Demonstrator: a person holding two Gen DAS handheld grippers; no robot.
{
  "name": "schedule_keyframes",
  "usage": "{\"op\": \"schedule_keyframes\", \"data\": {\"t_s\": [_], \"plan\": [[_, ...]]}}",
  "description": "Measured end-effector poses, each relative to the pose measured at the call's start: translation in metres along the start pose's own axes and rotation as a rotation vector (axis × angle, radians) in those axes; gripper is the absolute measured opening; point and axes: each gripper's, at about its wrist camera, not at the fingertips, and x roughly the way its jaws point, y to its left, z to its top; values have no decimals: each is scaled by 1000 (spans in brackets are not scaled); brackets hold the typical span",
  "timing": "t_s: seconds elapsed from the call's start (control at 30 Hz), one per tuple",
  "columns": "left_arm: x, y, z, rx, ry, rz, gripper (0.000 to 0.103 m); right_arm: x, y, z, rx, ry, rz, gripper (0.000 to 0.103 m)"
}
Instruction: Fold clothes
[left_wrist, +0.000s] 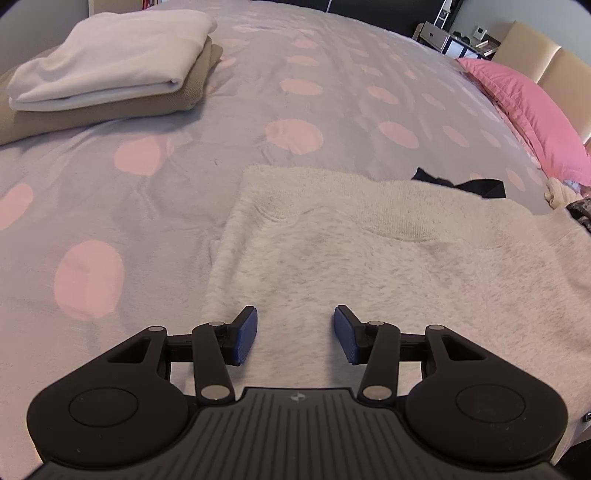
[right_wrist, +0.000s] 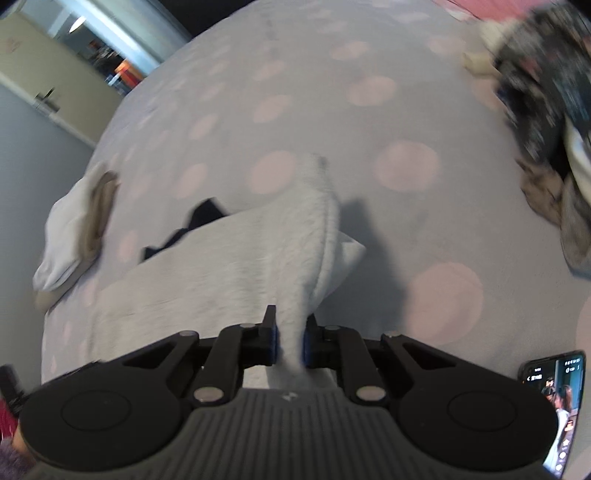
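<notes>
A light grey fleecy sweater (left_wrist: 388, 266) lies spread on a bed (left_wrist: 258, 110) covered in grey bedding with large pink dots. The left gripper (left_wrist: 295, 332) hovers over the sweater's near edge, its blue-padded jaws spread wide apart with nothing between them. The right gripper (right_wrist: 290, 341) has its jaws clamped on a bunched part of the same sweater (right_wrist: 236, 266), lifting that part so it rises as a ridge above the bedding. A dark garment (left_wrist: 476, 186) peeks out from behind the sweater's far edge. At the far left of the bed sits a stack of folded clothes (left_wrist: 107, 62), a white piece on top of a tan one. A pink pillow (left_wrist: 528, 110) lies along the right side. In the blurred right view, a dark patterned heap (right_wrist: 546, 92), possibly more clothes, sits at the upper right, and a phone (right_wrist: 554, 406) with a lit screen lies at the lower right.
</notes>
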Motion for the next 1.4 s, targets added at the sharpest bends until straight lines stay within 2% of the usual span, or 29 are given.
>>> {"op": "schedule_keyframes", "data": {"t_s": [0.23, 0.37, 0.43, 0.57, 0.73, 0.93, 1.2, 1.33, 1.4], "plan": [[-22, 5, 7, -12, -49, -26, 44, -40, 96, 14, -94, 47, 98, 14], [-36, 9, 11, -16, -74, -47, 44, -38, 166, 13, -173, 66, 144, 14], [-41, 9, 13, -17, -81, -57, 44, -28, 200, 9, -199, 91, 149, 14], [-46, 17, 16, -6, -80, -16, 42, 4, 263, -2, -261, 131, 166, 14], [-51, 26, 20, 8, -78, 38, 42, 59, 319, -27, -282, 169, 196, 14], [-58, 38, 25, 25, -75, 101, 42, 136, 338, -58, -234, 222, 147, 14], [-63, 57, 28, -15, -78, 131, 41, 198, 339, -96, -247, 295, 54, 16], [-69, 61, 29, -30, -98, 114, 41, 198, 333, -94, -195, 316, 110, 38], [-72, 60, 29, -30, -112, 103, 41, 191, 336, -91, -207, 318, 130, 40]]}}
